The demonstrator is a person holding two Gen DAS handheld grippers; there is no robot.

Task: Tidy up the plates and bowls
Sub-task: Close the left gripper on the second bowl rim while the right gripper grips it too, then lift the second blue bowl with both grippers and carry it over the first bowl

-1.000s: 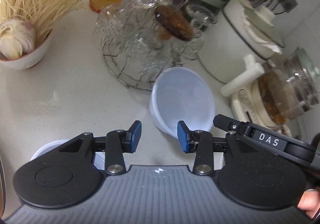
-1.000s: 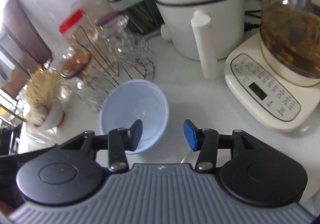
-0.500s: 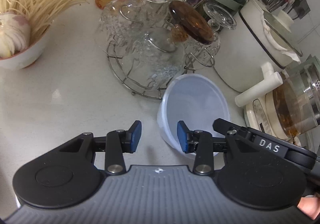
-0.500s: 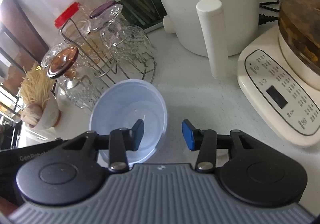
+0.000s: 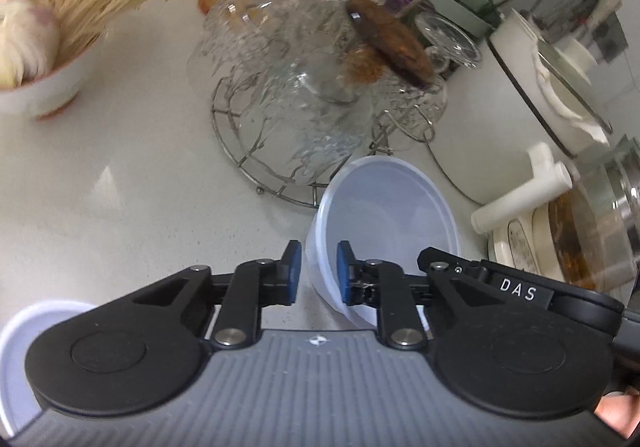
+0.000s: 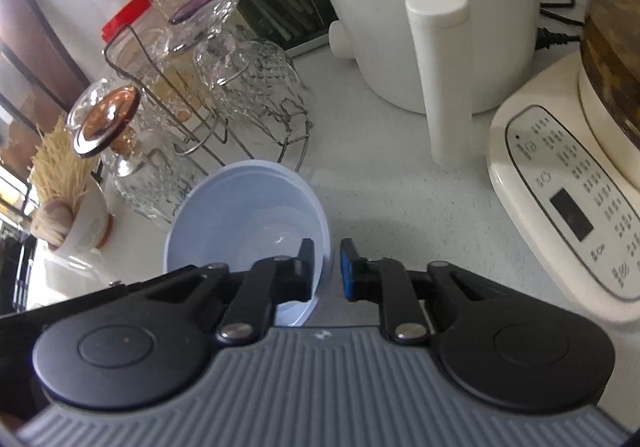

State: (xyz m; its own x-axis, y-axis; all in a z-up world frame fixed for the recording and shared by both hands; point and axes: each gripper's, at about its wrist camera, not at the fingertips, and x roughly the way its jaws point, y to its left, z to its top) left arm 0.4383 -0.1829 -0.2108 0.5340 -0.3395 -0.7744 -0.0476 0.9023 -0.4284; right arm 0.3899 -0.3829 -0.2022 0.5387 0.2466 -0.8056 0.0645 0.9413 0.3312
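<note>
I have the pale blue bowl [image 5: 384, 223] tilted on the bench [image 5: 120, 207], its mouth turned up and away from me toward the wire rack [image 5: 280, 183], so its axis from base to mouth leans toward the back of the bench rather than standing straight. The left gripper [image 5: 317, 271] has just been closing and its blue pads now sit on either side of the bowl's near-left wall — one outside, one inside the rim — pinching it. The right gripper [image 6: 326, 267] has just been closing too, one finger inside the bowl [image 6: 248, 215] and one outside, clamped across the rim on the opposite side. Both grippers point steeply down at the bench. Just behind the bowl stands the wire rack loaded with upturned cut-glass cups [image 6: 248, 75], its base ring nearly touching the bowl's far rim; that is the closest obstacle. To the right stand a white cooker [image 6: 432, 15] with a tall white handle and, beyond it, a cream kettle base [image 6: 568, 199] with a button panel, carrying a glass pot of brown liquid. Far left, a white bowl [image 5: 44, 87] holds dry noodles and garlic. A second pale blue bowl [image 5: 16, 359] peeks out under my left gripper's body, at the lower left of that view — mostly hidden.
</note>
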